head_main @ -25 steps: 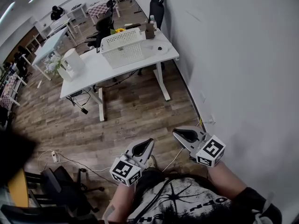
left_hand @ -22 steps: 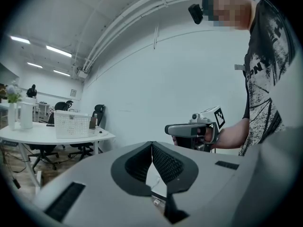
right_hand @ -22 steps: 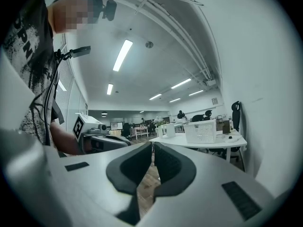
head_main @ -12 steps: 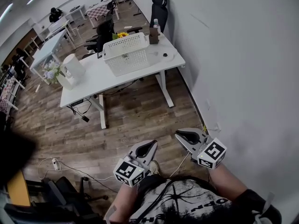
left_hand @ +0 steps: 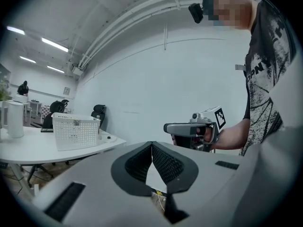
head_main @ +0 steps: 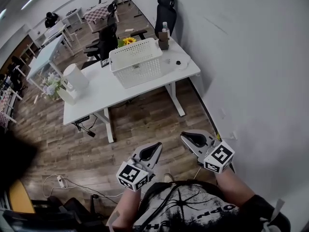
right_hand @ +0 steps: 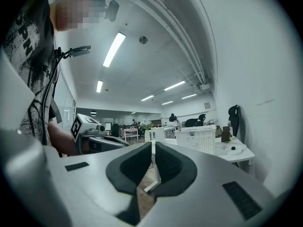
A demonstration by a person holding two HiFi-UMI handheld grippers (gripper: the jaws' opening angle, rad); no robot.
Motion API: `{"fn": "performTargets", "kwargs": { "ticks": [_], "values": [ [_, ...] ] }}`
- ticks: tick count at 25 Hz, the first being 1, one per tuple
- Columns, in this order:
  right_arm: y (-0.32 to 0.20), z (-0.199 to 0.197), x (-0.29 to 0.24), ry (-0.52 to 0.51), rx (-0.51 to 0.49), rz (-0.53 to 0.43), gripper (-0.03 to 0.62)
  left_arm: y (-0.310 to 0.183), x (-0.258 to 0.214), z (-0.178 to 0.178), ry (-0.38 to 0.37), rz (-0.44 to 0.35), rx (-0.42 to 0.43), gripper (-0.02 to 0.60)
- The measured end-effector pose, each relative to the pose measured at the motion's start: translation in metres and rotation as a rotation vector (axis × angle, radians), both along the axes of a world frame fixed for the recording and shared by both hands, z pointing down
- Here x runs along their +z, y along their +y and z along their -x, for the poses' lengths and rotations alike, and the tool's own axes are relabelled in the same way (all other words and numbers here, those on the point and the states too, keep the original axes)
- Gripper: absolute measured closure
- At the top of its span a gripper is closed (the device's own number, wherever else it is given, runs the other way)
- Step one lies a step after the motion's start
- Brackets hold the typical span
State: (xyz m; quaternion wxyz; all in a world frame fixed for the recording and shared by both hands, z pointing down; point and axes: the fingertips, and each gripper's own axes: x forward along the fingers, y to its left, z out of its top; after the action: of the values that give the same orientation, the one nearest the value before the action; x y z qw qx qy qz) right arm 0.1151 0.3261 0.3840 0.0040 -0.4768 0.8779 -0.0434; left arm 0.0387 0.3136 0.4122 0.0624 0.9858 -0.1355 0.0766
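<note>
Two grippers hover side by side over the wood floor (head_main: 145,115), and both the left gripper (head_main: 153,150) and the right gripper (head_main: 189,139) have their jaws pressed together on nothing. Well ahead of both tips stands the white desk (head_main: 104,88). It bears a white basket (head_main: 136,62), which sits left of the left gripper's line and right of the right one's, and a white jug (head_main: 76,76) farther left.

White table (head_main: 104,93) on the wood floor (head_main: 145,124): basket (head_main: 136,62) sitting mid-table, jug (head_main: 75,76) at its left end, bottle (head_main: 165,29) and dish (head_main: 177,62) at the right.
</note>
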Motion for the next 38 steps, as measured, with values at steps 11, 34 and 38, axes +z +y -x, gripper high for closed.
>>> {"fn": "performTargets", "kwargs": {
  "ticks": [11, 34, 38],
  "values": [
    [-0.077, 0.029, 0.007, 0.010, 0.048, 0.010, 0.569, -0.075, 0.012, 0.030, 0.011, 0.008, 0.037, 0.571],
    [-0.229, -0.009, 0.028, -0.014, -0.057, 0.075, 0.569, -0.225, 0.037, 0.004, 0.008, 0.077, -0.093, 0.571],
    [-0.279, -0.018, 0.022, -0.019, -0.132, 0.070, 0.569, -0.268, 0.035, -0.007, -0.006, 0.078, -0.149, 0.571]
  ]
}}
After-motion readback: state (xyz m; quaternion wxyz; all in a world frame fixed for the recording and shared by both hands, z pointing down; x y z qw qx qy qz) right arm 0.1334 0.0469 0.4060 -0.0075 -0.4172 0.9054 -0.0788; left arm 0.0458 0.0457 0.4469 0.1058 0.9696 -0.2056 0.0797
